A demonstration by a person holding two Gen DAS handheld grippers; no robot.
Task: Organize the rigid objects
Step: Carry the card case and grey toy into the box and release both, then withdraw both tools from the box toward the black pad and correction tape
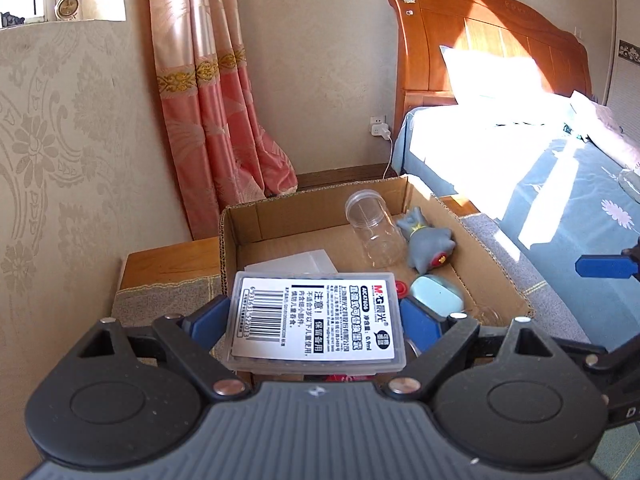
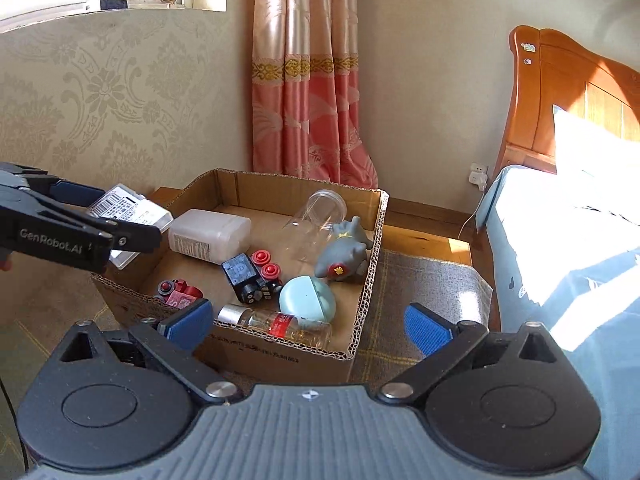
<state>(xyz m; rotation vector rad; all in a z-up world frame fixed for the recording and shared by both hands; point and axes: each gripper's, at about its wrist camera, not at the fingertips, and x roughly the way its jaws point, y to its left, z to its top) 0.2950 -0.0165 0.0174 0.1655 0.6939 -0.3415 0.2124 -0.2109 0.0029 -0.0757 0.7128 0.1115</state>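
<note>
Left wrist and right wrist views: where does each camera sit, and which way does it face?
Left wrist: on the left gripper, facing the bed's headboard over the cardboard box; its fingers clamp a clear plastic case.
Right wrist: on the open right gripper, facing the curtain; the left gripper enters from the left.
Shared: box, case, grey toy, clear jar.

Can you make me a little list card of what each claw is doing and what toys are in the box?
left claw: shut on clear plastic case, held above the box
right claw: open, holding nothing
cardboard box: open top
in the box: grey shark toy, clear jar on its side, round blue case, glass bottle lying down, white container
</note>
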